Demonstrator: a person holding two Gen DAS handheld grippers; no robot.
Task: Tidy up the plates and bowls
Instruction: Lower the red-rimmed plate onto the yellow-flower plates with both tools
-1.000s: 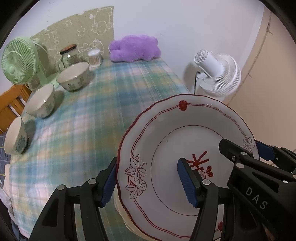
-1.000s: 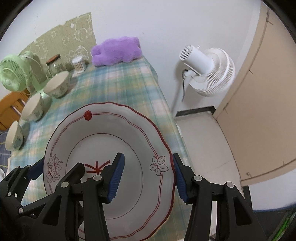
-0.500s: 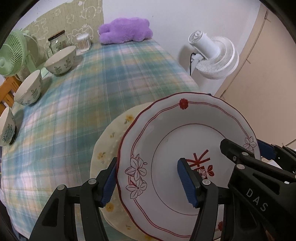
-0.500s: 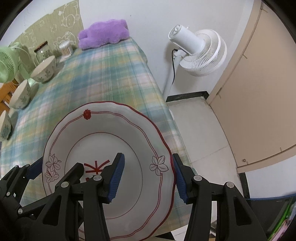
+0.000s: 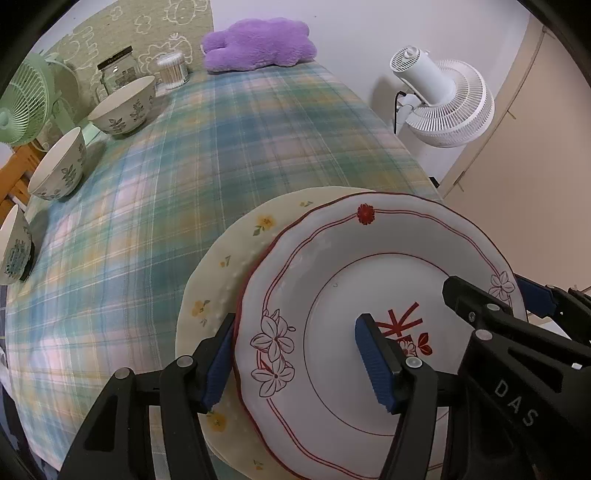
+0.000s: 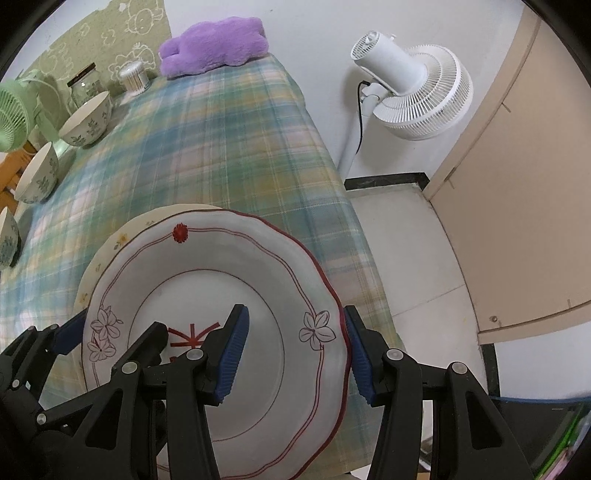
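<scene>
Red-rimmed white plate (image 5: 369,280) with flower outlines is clamped by left claw (image 5: 299,362) and right claw (image 6: 295,354).

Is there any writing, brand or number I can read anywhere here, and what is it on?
"DAS": white letters on the black right claw, seen from the left camera.
Label on the lidded glass jar: too small to read.
Red mark in the white red-rimmed plate: a painted motif, not clearly readable.

White wall (image 6: 317,33), beige door (image 6: 517,206), plaid-covered table (image 5: 221,147).
</scene>
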